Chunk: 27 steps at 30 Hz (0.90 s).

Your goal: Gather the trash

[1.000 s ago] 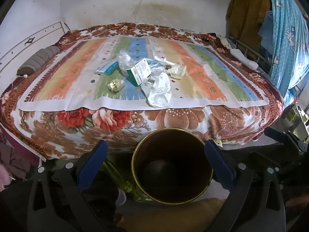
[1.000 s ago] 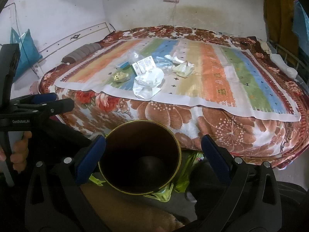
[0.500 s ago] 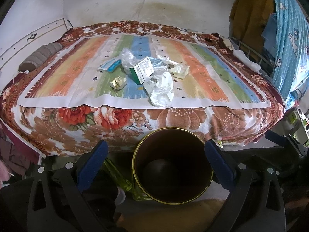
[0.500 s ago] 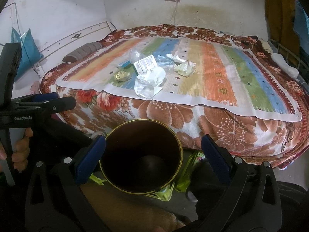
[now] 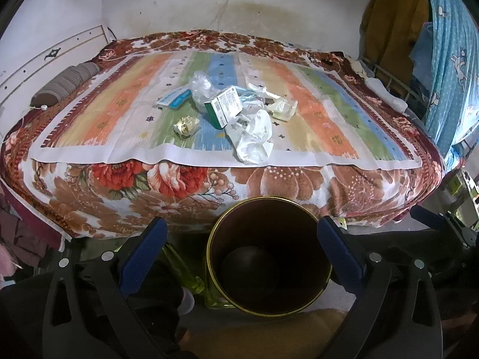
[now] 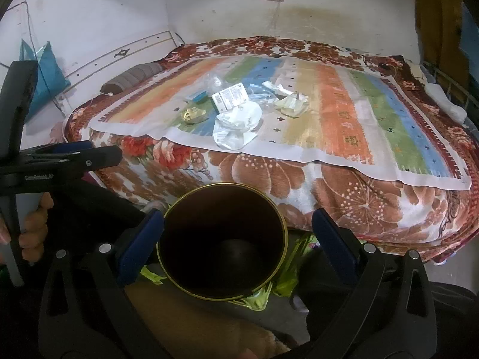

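Task not yet begun. Bin (image 5: 269, 257) on floor against bed (image 5: 209, 185), apparently empty (interior dark). Trash pile (image 5: 236, 113) untouched on striped cloth (image 5: 314, 119). Left gripper (image 5: 242, 248) and right gripper (image 6: 238, 233) both spread wide, carrying nothing.

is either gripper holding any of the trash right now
No. Both the left gripper and right gripper are open and empty above the bin; the trash lies on the bed.
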Tool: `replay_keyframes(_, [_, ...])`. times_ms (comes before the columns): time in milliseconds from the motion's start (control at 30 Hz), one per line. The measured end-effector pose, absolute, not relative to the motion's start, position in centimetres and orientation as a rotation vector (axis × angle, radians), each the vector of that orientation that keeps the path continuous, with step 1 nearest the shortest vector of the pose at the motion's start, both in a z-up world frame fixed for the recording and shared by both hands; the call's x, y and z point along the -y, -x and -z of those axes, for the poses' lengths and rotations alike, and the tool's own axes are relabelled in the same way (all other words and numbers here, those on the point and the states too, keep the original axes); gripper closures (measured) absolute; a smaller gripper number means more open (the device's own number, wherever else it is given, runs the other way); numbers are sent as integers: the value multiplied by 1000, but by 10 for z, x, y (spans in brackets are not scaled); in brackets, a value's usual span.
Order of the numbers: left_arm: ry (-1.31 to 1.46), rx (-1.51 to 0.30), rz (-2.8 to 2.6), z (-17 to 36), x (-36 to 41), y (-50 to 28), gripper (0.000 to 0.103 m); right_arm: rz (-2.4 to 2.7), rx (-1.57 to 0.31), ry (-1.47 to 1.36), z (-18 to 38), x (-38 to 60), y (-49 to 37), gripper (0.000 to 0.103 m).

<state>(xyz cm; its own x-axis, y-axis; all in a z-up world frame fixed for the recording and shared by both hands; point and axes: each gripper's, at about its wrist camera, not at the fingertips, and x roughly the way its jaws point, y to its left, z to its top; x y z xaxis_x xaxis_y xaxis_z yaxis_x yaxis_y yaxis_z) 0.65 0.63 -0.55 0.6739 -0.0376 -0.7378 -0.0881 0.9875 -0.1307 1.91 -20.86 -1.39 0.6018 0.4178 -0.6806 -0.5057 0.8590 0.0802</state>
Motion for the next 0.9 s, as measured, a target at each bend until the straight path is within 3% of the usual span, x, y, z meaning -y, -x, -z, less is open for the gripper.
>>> replay_keyframes(900, [122, -819, -54, -6, -15, -34, 6, -524, -776, 121, 11, 194, -52, 9])
